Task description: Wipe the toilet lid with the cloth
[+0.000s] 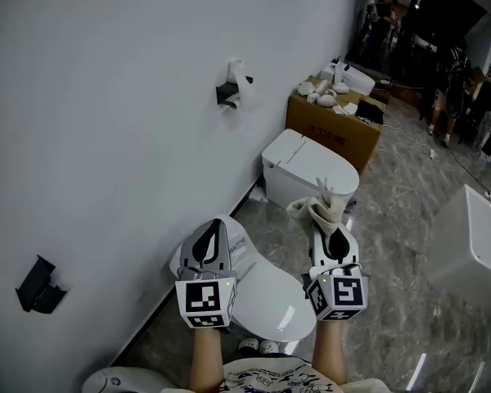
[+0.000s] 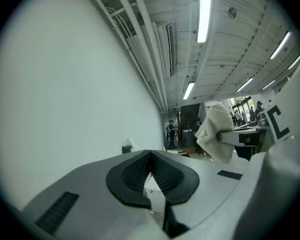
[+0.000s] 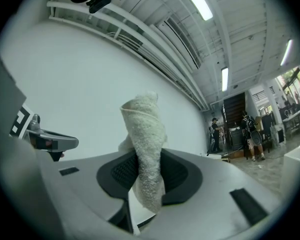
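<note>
Above the closed white toilet lid, near the bottom of the head view, a person holds two grippers side by side and clear of it. The left gripper is over the lid's wall side; its dark pads meet at the tips with nothing between them. The right gripper is over the lid's other edge, toward the open room, and its jaws are clamped on a rolled off-white cloth. The cloth stands up past the jaw tips, with a short end hanging below the pads, and it does not touch the lid. From the left gripper view the cloth shows off to the right, pinched in the other gripper. Beyond the lid, along the white wall, stands a second toilet, then a cardboard box on the grey marbled floor. People stand far off past the box.
</note>
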